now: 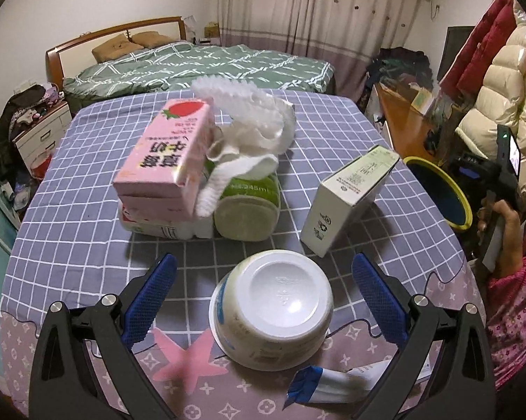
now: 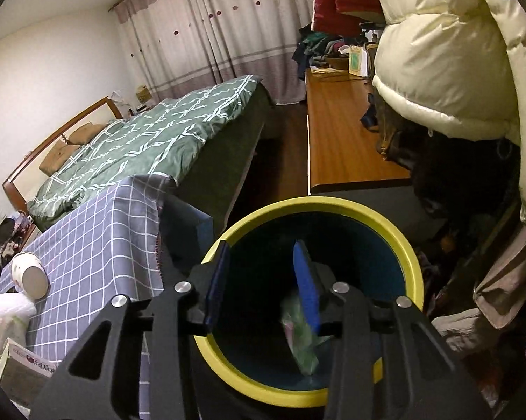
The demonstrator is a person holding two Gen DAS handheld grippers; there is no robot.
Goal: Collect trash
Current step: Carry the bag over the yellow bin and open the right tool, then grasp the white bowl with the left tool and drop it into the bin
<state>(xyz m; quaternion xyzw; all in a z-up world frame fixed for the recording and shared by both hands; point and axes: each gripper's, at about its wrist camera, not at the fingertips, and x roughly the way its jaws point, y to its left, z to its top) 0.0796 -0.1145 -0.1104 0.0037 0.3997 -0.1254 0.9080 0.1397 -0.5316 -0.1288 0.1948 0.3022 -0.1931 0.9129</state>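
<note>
Take the upturned white bowl (image 1: 275,309) as your marker on the checked tablecloth (image 1: 70,210). Your left gripper (image 1: 263,301) straddles it with fingers spread wide and touching nothing, so that piece is yet to be picked up. Just nearer than the bowl lies a blue-and-white wrapper (image 1: 327,383). Beyond the bowl to the right a white carton (image 1: 347,203) leans on its edge; beyond it to the left sits a heap: a pink strawberry milk carton (image 1: 165,154), a green bottle (image 1: 249,210) on its side and white foam netting (image 1: 252,122). All of that is left.

Off the table's right edge, your right gripper (image 2: 261,285) hangs over the yellow-rimmed bin (image 2: 333,206), fingers parted and gripping nothing. A blurred green wrapper (image 2: 303,339) shows inside the bin below them, apparently one piece delivered, and most of the job ahead.
</note>
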